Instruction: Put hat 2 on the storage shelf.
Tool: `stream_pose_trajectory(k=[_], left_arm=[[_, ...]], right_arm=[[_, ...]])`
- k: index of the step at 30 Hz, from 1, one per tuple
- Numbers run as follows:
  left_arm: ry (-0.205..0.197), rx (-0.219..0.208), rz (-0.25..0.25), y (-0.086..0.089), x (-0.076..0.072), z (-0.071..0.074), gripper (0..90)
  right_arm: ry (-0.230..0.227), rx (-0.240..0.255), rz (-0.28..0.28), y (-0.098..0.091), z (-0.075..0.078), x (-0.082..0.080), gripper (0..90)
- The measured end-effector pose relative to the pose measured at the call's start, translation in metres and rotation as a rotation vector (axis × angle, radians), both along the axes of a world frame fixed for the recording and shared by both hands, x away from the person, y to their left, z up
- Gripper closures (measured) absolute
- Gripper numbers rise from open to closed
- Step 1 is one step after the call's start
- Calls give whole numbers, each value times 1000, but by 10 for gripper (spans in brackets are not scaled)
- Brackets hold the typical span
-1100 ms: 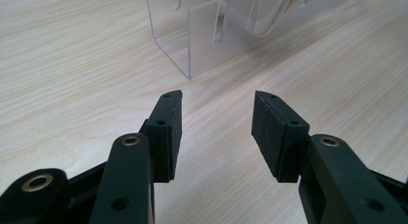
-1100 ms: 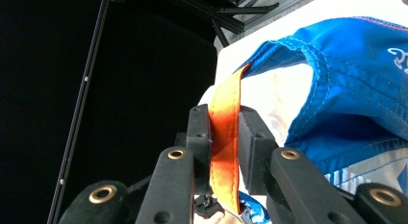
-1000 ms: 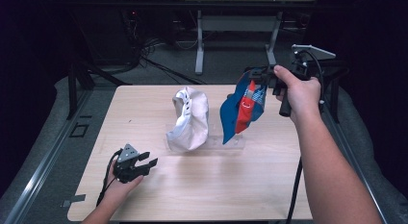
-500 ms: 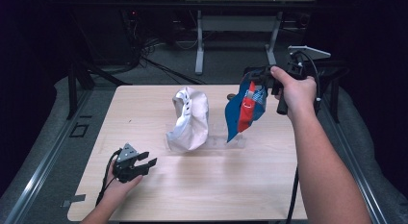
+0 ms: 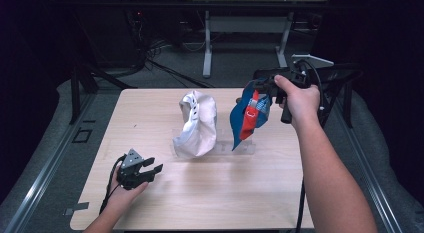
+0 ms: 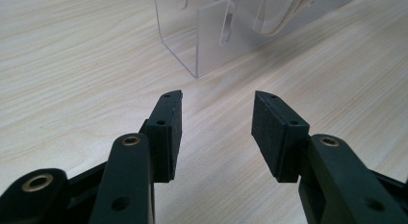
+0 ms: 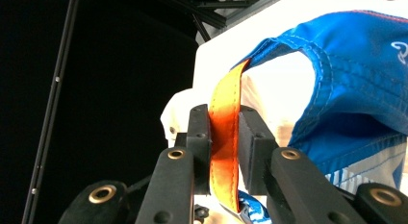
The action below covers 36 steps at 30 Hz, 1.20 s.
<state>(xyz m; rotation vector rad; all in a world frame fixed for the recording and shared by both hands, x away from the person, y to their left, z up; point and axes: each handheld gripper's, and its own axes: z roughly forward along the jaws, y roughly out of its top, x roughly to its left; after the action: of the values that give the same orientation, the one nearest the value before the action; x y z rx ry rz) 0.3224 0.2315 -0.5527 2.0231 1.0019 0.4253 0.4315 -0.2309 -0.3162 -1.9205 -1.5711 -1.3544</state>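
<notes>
Down at the lower left of the high view, the left gripper [image 5: 141, 170] rests low on the wooden table [image 5: 210, 203], its jaws spread wide with nothing between them, pointing toward the clear acrylic stand [image 6: 211, 36] just ahead. Mid-frame, a white cap [image 5: 196, 124] sits draped on that stand, and just right of it the blue cap [image 5: 248, 114] hangs lifted off the tabletop. Up at the upper right, the right gripper [image 7: 224, 137] is clamped tight on the blue cap's orange strap [image 7: 224, 132], the right hand [image 5: 299, 99] holding it raised beyond the table's far right corner.
</notes>
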Motion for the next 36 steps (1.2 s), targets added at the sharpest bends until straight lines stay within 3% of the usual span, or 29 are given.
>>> stream_pose_trajectory(k=[19, 36], left_arm=[[-4, 0, 10, 0, 0, -1, 545], [-8, -7, 17, 0, 0, -2, 545]], right_arm=[[44, -46, 25, 8, -28, 0, 771], [43, -81, 33, 8, -34, -4, 724]])
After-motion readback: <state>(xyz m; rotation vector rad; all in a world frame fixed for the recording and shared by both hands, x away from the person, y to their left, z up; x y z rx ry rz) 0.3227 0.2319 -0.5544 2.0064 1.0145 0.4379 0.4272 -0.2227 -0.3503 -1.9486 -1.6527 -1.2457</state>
